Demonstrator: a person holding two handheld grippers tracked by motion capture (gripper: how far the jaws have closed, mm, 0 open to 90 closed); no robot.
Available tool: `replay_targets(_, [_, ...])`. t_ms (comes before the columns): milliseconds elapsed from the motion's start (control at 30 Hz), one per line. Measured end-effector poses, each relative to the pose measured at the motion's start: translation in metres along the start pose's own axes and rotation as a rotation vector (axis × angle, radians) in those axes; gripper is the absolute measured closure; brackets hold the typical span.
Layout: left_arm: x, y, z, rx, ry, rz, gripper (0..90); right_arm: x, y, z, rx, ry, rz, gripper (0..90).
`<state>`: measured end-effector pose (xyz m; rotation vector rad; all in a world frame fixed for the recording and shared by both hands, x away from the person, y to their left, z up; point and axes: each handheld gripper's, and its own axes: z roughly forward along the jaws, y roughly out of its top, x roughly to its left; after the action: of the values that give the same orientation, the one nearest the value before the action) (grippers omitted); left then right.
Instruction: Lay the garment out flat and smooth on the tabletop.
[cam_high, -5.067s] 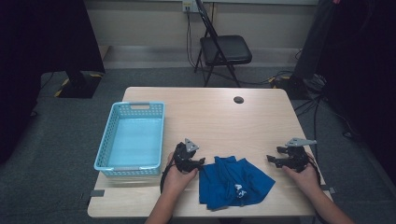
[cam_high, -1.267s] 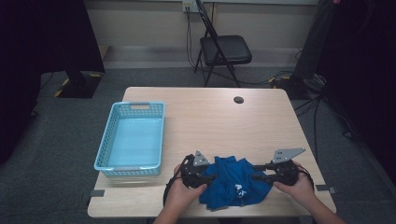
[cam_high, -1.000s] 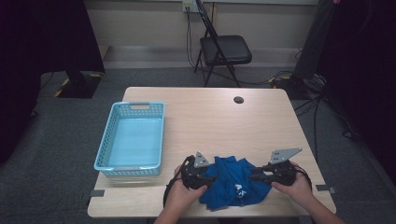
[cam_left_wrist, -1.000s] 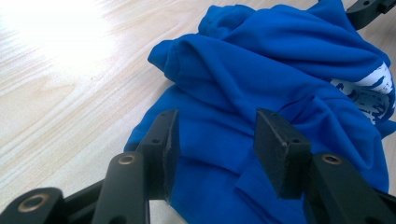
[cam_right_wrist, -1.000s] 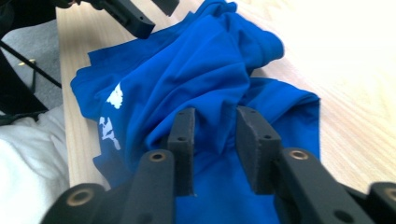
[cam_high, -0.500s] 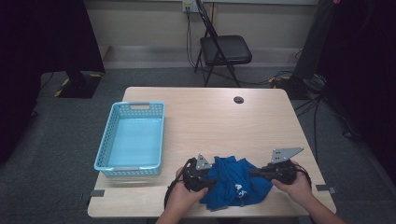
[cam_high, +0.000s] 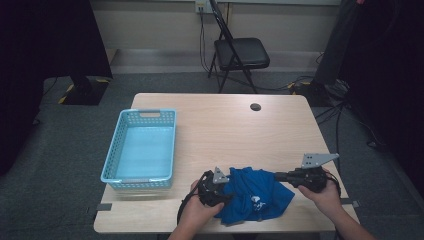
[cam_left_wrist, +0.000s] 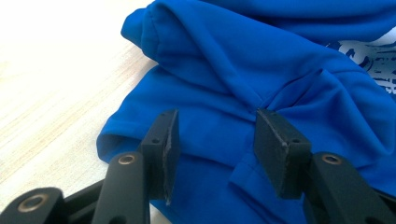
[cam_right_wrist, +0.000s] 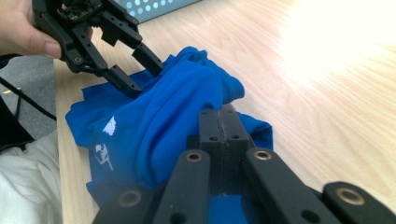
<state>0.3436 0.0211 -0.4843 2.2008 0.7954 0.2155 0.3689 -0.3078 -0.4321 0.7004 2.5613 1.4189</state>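
Behind the wooden table (cam_high: 220, 120) (grey carpet (cam_high: 65, 150)), a folding chair (cam_high: 240, 55).

Overhead forward-down — two close jaw-cams, shared cloth (cam_high: 255, 196).

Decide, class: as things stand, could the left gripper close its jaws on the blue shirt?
Probably yes. The left gripper has its jaws open right over a fold of the blue shirt, with nothing between them and the cloth.
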Motion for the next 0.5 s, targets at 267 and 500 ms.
replay_targets(267, [0.001, -0.001, 0.002, 0.014, 0.011, 0.001, 50.8, -0.005, 0.003, -0.011, -0.032, -0.028, 0.008, 90.0])
replay_targets(500, [0.001, -0.002, 0.004, 0.027, 0.020, 0.004, 50.8, -0.012, 0.002, -0.022, -0.052, -0.056, 0.021, 90.0])
